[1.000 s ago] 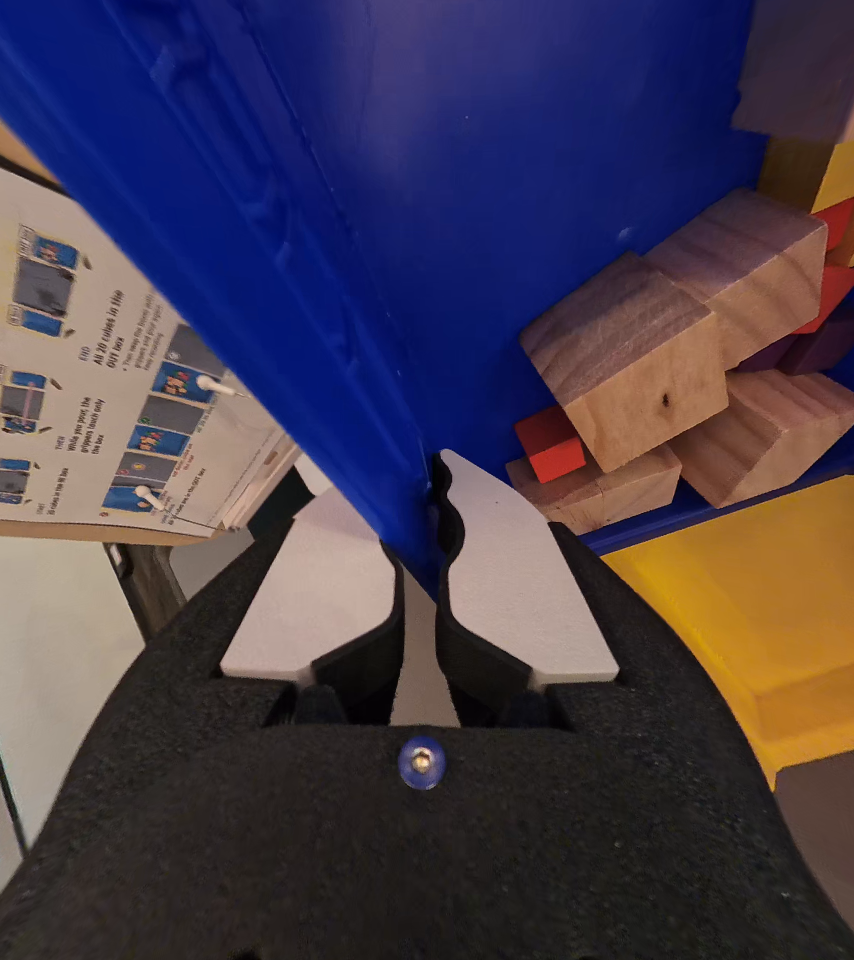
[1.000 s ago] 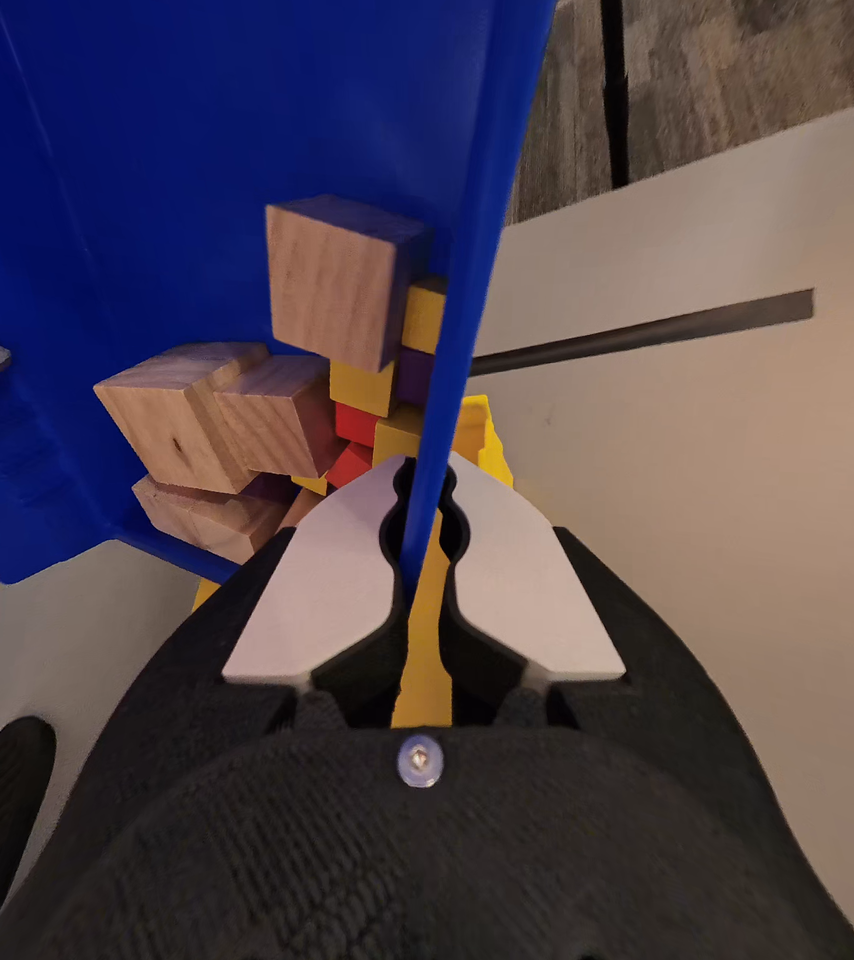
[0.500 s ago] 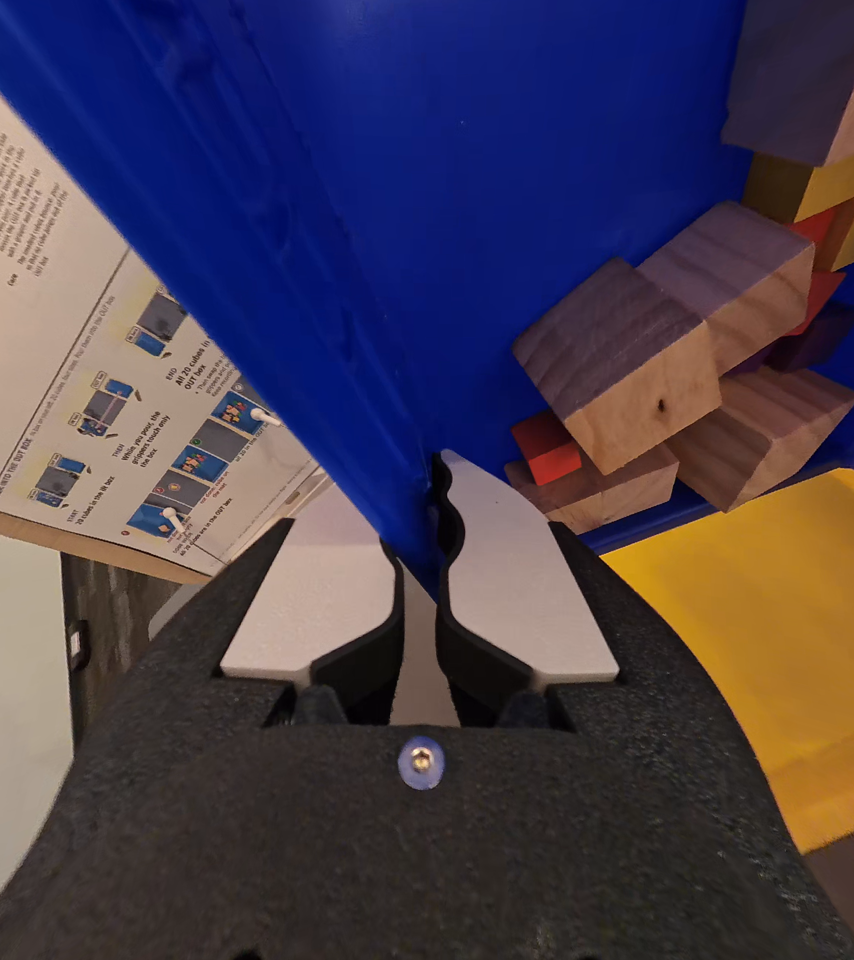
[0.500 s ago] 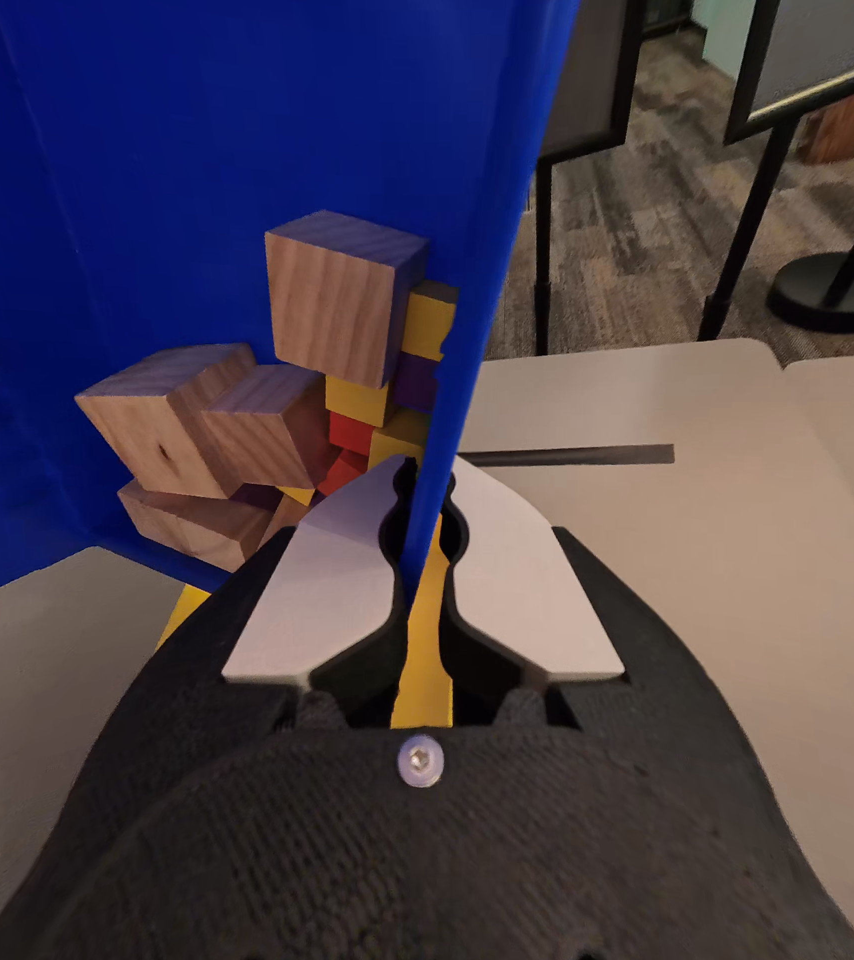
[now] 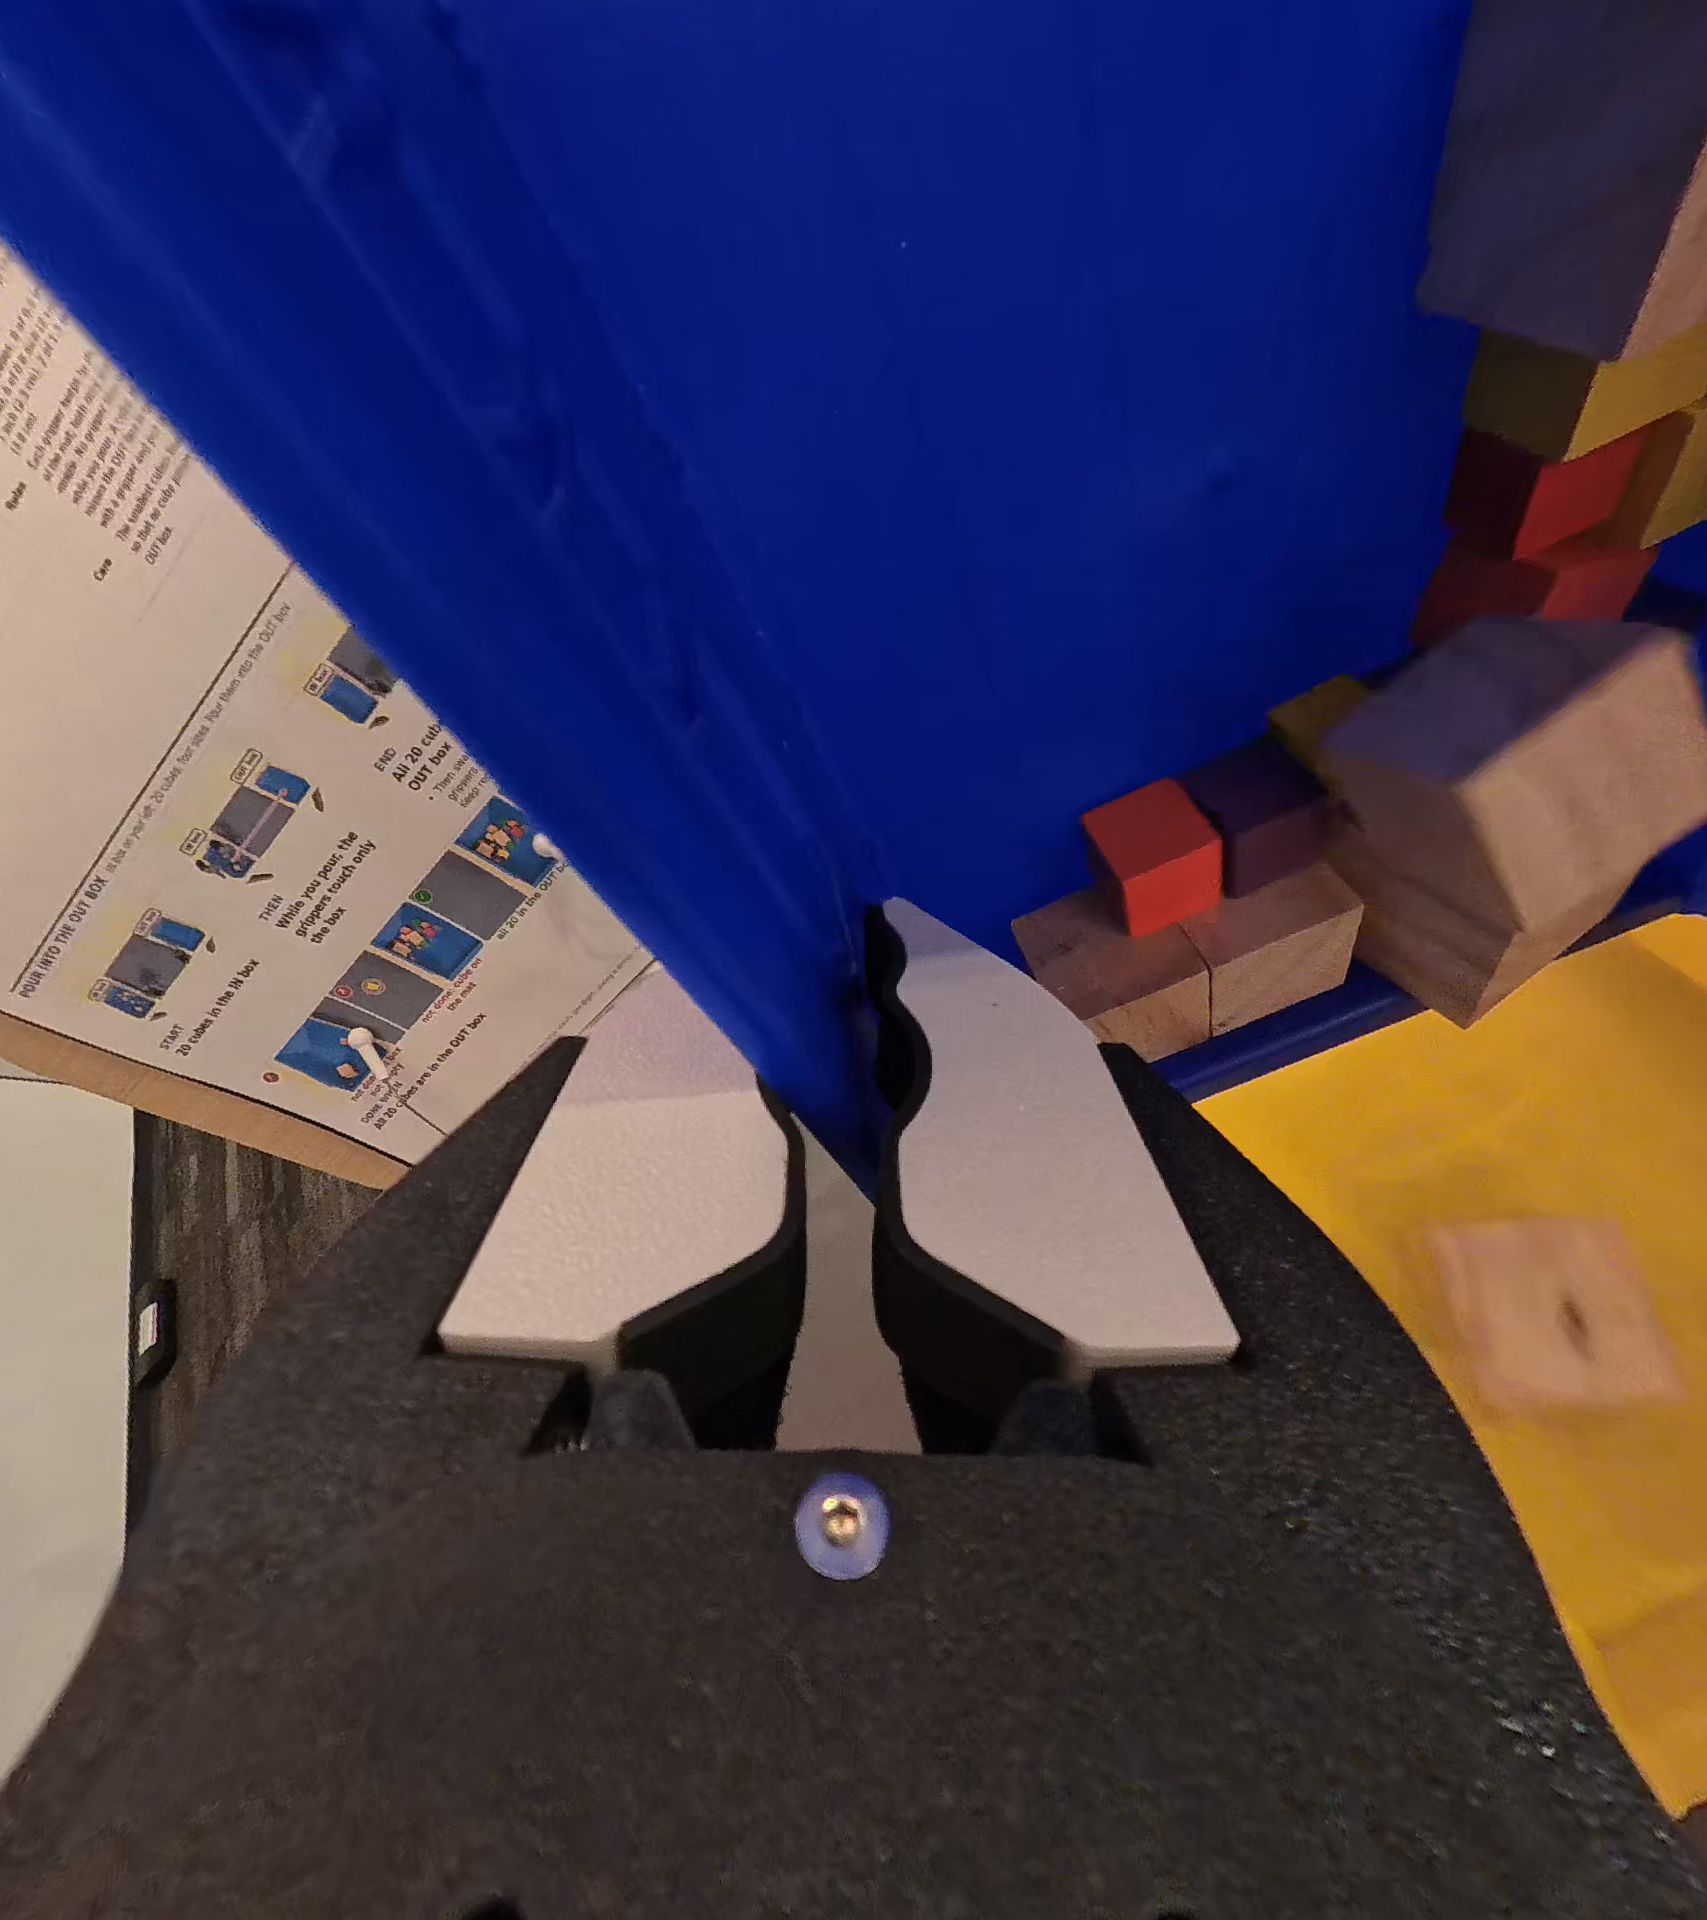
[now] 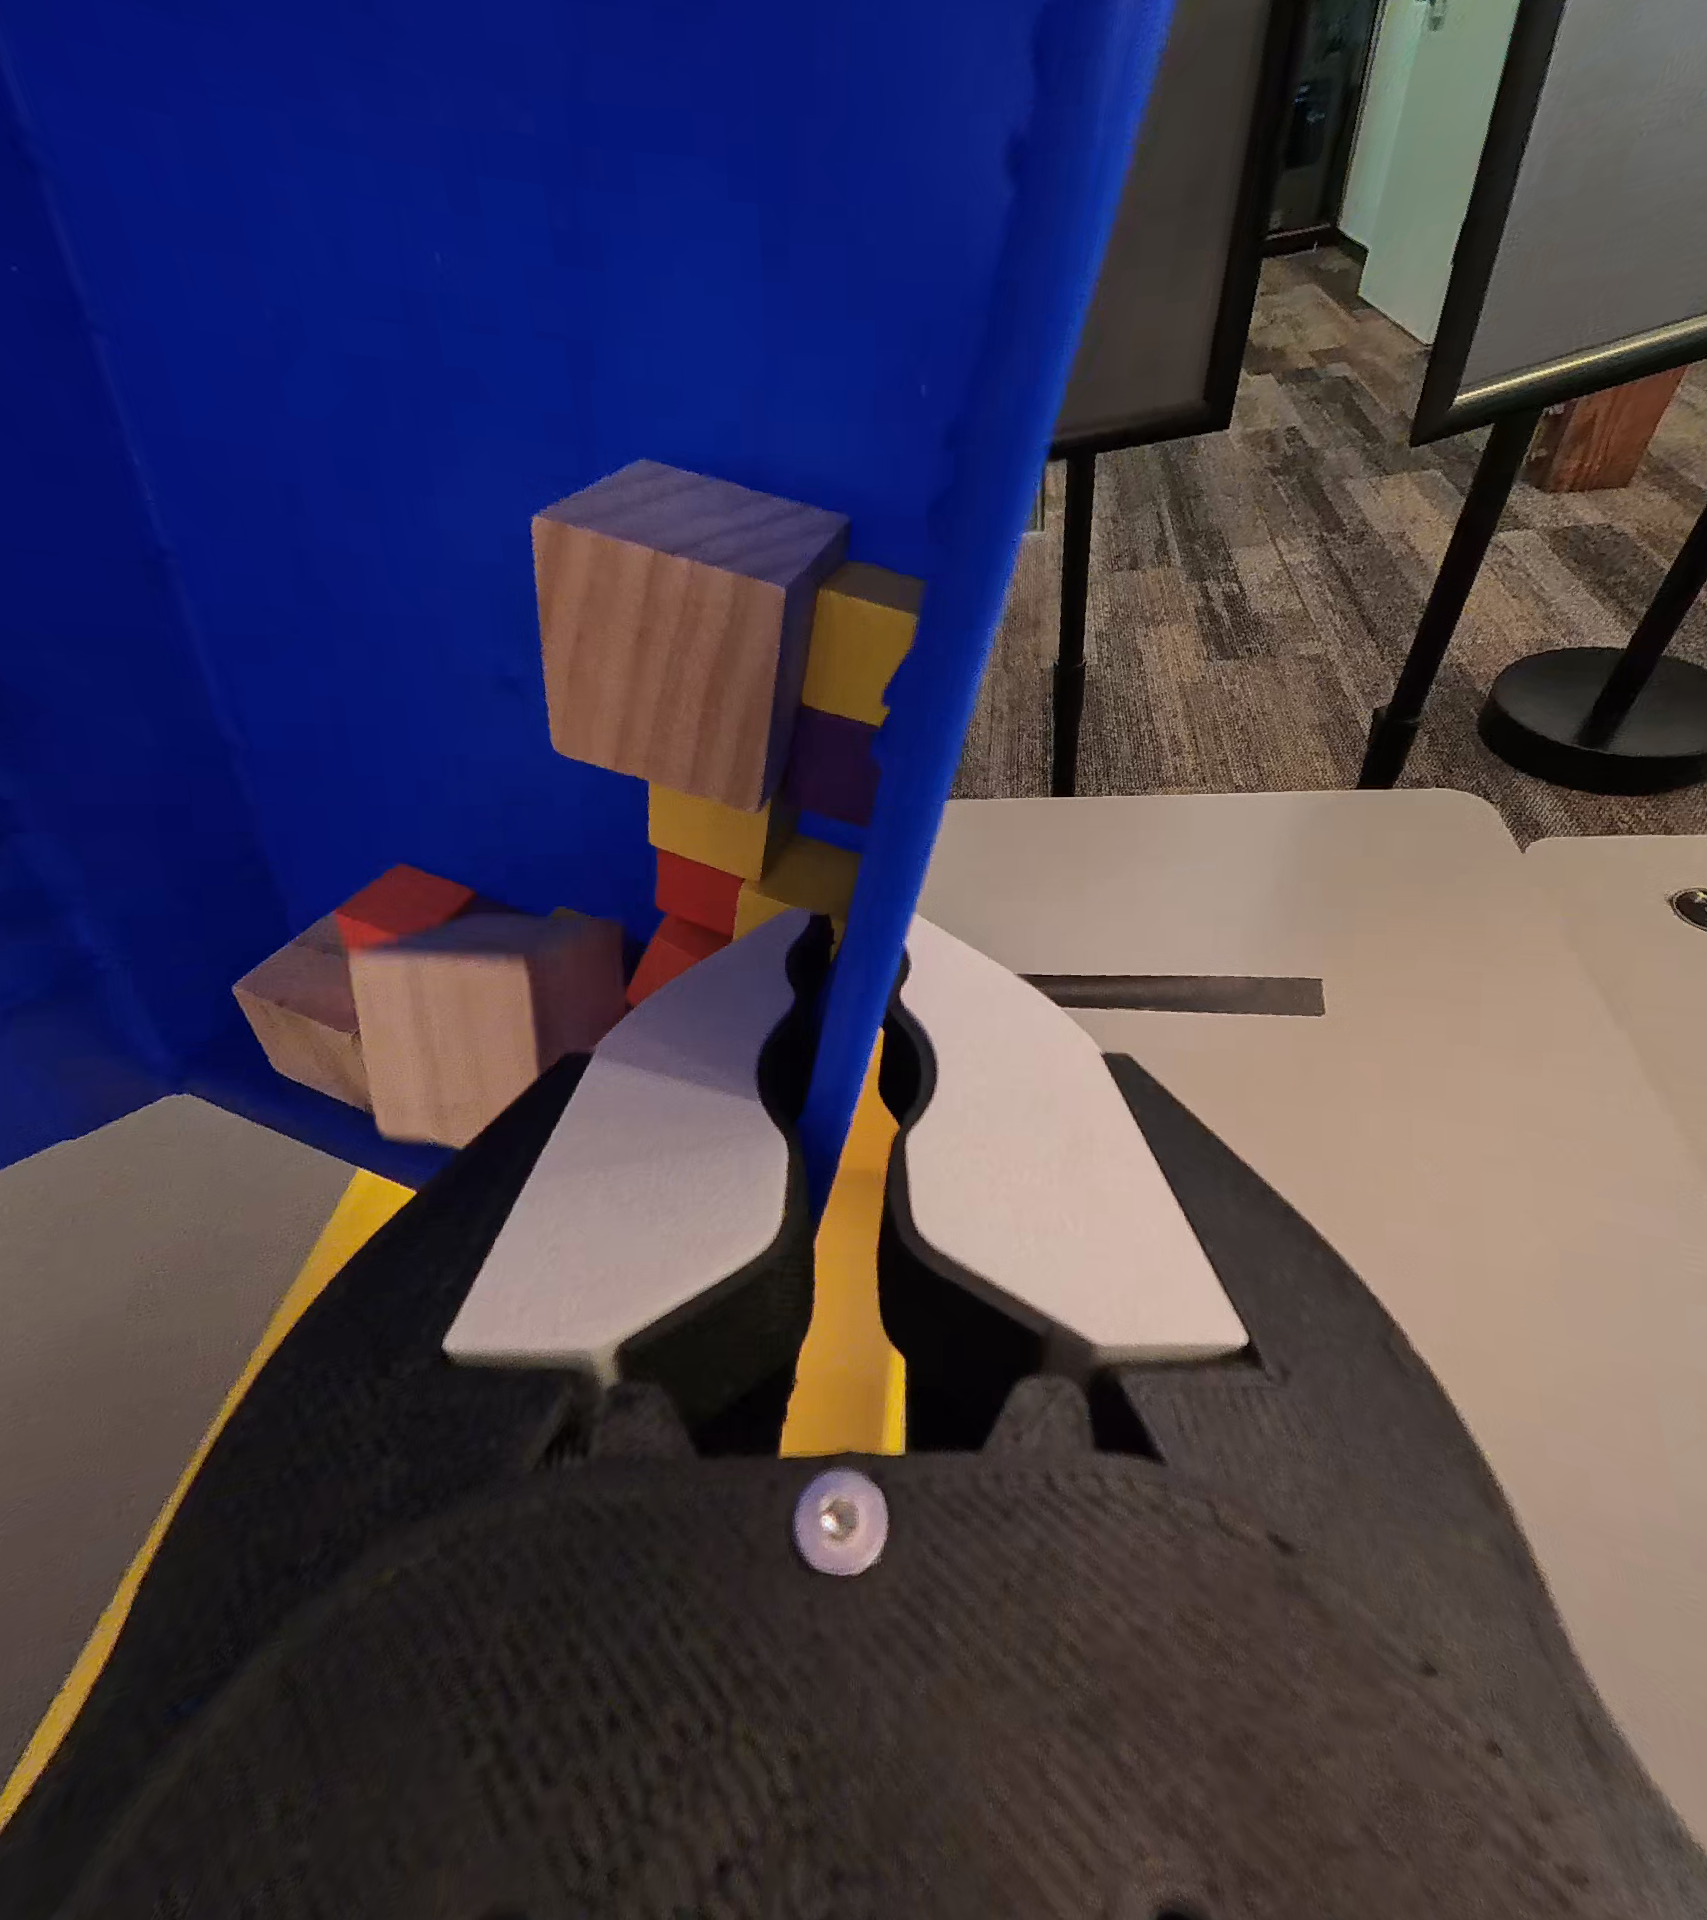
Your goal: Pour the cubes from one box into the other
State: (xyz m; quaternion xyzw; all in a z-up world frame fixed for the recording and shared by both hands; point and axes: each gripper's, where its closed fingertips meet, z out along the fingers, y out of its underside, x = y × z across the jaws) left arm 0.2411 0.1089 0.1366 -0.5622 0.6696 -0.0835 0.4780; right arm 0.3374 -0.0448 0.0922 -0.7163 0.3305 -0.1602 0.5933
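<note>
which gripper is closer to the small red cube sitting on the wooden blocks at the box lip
Left. The left hand-held gripper clamps the blue plastic box wall just beside the small red wooden cube. The right hand-held gripper clamps the opposite wall, with wooden blocks between.

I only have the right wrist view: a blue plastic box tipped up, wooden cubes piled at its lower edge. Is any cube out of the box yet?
Observer: Yes. The left wrist view shows one plain wooden cube, motion-blurred, clear of the blue plastic box and over the yellow box.
Operator: Does the left gripper have a grip?
Observer: The left gripper is shut on that box's opposite wall.
Operator: Anything beyond that side?
Observer: A printed instruction sheet on a board.
</note>
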